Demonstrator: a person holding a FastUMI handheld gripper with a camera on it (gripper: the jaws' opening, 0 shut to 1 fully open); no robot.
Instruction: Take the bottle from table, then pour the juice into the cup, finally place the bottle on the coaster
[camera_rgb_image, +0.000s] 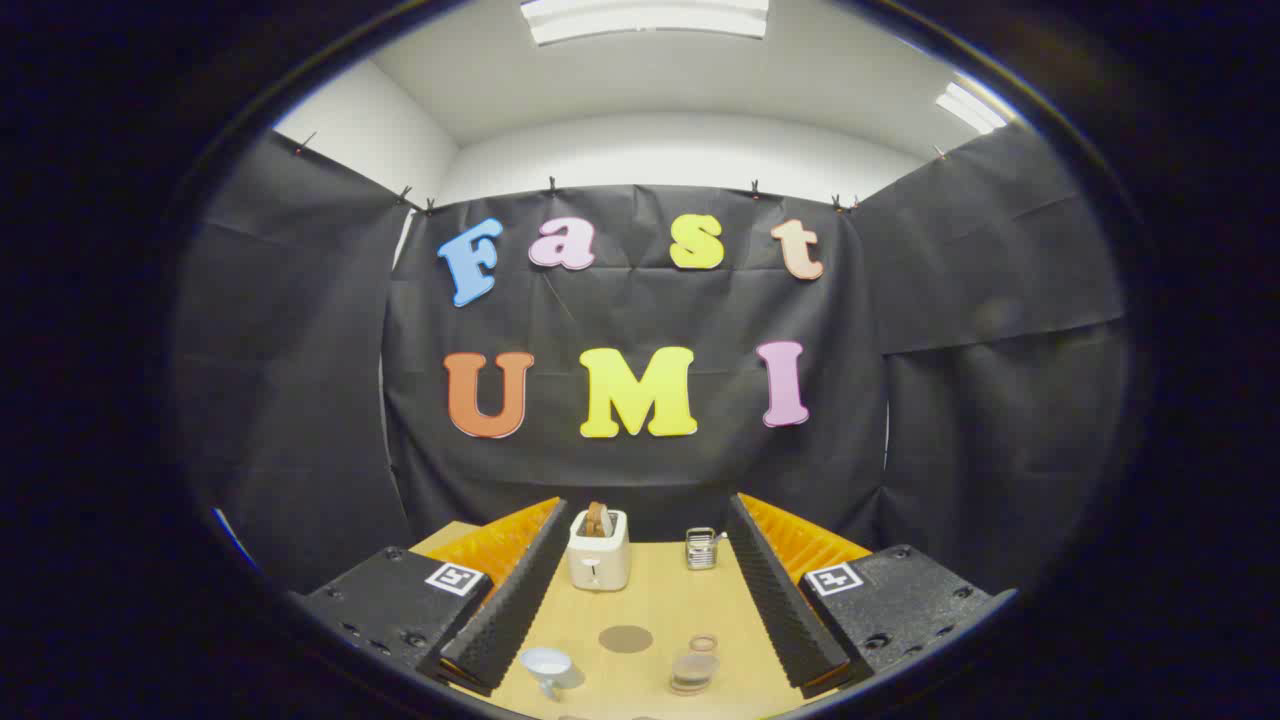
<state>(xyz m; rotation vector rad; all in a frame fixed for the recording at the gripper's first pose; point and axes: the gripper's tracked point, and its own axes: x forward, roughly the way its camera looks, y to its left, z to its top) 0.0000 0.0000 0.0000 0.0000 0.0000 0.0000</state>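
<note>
Bottle (694, 668) is standing on the table (650, 600) between our wide-open, empty fingers; we are seeing it from above, so its shape is hard to make out. We are counting one cup (547, 668), one coaster (625, 638), one toaster (598, 550), one small rack (702, 548). Our gripper (640, 640) is hovering high.

The gripper (640, 600) has ridged inner finger faces, screwed housings and square black-and-white markers.

The gripper (640, 640) holds its jaws wide apart over the counter (650, 600) — between them lie a cup (546, 666), a coaster (625, 638) and a bottle (694, 664).
</note>
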